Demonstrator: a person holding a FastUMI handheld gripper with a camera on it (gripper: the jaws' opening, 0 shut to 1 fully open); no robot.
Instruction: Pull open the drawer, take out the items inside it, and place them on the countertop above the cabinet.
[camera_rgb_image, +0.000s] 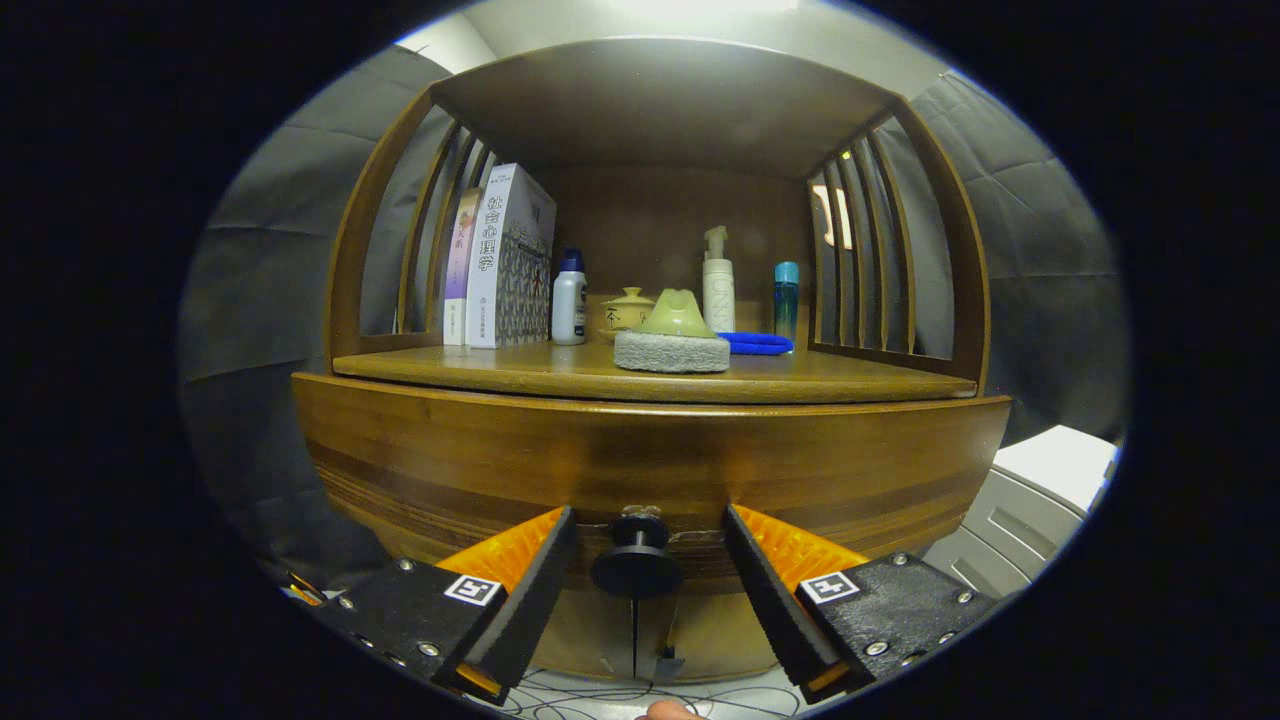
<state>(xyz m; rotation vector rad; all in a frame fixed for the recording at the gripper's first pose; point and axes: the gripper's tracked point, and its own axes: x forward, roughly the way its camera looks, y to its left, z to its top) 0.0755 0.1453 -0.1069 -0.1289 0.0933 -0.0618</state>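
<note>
A brown wooden cabinet fills the scene, with its drawer front (650, 465) closed just ahead of me. A dark round knob (637, 560) sticks out from the drawer front and sits between my two fingers, with a gap on each side. My gripper (648, 545) is open around the knob, neither finger touching it. Above the drawer runs the countertop (860, 378). The inside of the drawer is hidden.
On the countertop stand books (505, 260) at the left, a white bottle with a blue cap (569, 300), a small lidded pot (627, 310), a green-topped sponge block (672, 340), a pump bottle (717, 285), a blue bottle (786, 298) and a blue cloth (757, 343). A grey-white unit (1030, 510) stands to the right.
</note>
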